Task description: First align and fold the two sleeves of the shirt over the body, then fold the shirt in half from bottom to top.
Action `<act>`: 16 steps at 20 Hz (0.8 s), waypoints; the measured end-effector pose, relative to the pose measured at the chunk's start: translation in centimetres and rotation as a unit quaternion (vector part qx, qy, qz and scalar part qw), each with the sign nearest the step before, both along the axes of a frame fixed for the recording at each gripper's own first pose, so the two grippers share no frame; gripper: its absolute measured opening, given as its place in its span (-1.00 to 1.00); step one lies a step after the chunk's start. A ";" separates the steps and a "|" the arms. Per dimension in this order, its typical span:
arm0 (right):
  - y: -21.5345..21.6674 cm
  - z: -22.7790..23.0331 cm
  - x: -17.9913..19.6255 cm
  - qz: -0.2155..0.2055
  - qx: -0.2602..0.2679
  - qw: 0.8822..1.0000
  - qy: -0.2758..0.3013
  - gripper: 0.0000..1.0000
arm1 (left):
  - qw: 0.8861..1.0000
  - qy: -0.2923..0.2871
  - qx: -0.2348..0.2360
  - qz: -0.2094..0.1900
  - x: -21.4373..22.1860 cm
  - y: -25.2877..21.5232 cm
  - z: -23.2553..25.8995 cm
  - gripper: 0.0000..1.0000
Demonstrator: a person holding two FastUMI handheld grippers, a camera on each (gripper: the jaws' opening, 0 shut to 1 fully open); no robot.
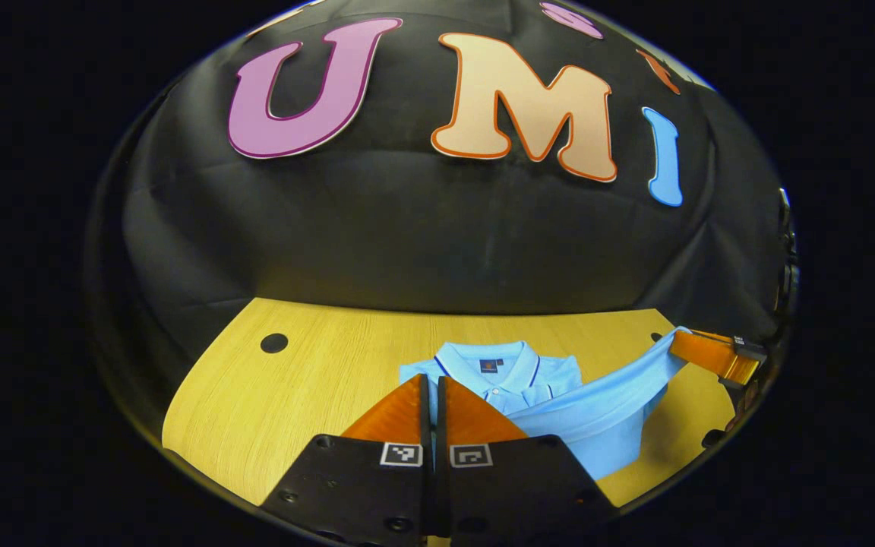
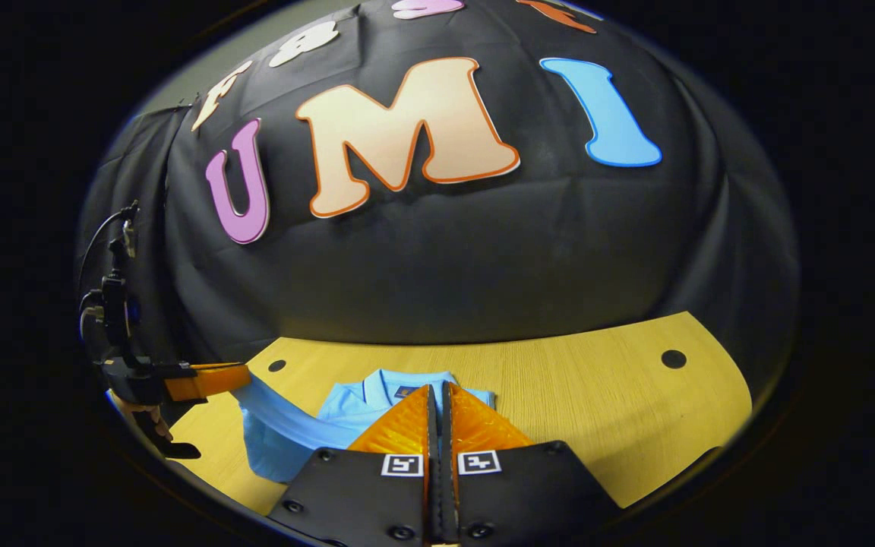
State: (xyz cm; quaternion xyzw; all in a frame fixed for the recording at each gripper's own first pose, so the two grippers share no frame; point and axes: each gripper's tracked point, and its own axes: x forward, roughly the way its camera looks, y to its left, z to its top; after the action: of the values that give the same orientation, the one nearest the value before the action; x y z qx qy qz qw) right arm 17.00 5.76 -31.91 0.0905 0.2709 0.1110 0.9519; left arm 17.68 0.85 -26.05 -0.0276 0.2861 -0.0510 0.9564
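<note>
- Two pairs of fingers (image 1: 396, 414) are pressed together with no gap: on the left gripper (image 1: 432, 380) in its own view, and on the right gripper (image 2: 437, 387) in its own.
- Each camera catches the other tool farther off, and there I see light blue cloth running straight out of the closed tips. I judge both are clamped on the hem (image 1: 604, 403) of the polo shirt (image 1: 536, 376), one at each bottom corner.
- Between the two grips the hem hangs as a taut raised band, clear of the table (image 1: 316, 365), while the rest of the shirt lies flat on the wood.
- Farther out, the collar (image 1: 483, 353) and button placket face up toward the booth wall. The body looks narrow and squared, with no sleeve sticking out to either side.
- From that I take the sleeve folds as done, and the step in hand as the bottom-to-top fold, roughly midway: hem lifted, not yet laid down.
- Next, I would carry both grippers forward together toward the collar. They should stay level and the same way apart, so the band stays straight.
- Then I would lower the hem onto the shoulders just below the collar and let go on both sides at once.
- My main worry is uneven travel. If one side leads, the fold line will skew and the folded-in sleeves may drag out.
</note>
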 end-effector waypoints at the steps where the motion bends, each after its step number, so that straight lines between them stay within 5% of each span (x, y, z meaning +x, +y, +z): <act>1: -0.1 -1.0 0.8 -0.001 -0.004 1.000 0.004 -0.96 | 1.000 -0.001 0.004 0.000 1.0 0.1 -0.5 -1.00; 9: -0.8 -9.6 4.1 -0.020 -0.038 0.997 0.057 -0.95 | 0.998 0.029 0.049 0.008 6.0 1.2 -7.9 -1.00; 11: -0.9 -9.5 3.8 -0.016 -0.047 0.997 0.056 -0.76 | 0.999 0.032 0.040 0.018 5.7 1.1 -8.1 -0.99; 12: -0.7 -9.0 3.7 -0.011 -0.050 0.998 0.046 -0.40 | 0.999 0.028 0.031 0.021 5.4 0.9 -7.3 -0.92; 13: -0.7 -7.8 3.5 -0.006 -0.055 0.998 0.035 -0.30 | 0.999 0.020 0.025 0.026 5.6 0.8 -6.4 -0.55; 16: -1.0 -3.5 2.0 -0.010 -0.072 0.997 -0.013 1.00 | 0.998 -0.026 0.021 0.044 4.8 1.5 -1.7 0.55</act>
State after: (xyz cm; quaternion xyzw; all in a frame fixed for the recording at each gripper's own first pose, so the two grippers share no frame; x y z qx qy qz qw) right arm 18.99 4.80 -35.37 0.0230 0.2653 0.0831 0.9603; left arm 22.48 2.33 -27.71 -0.0185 0.2610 -0.0039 0.9651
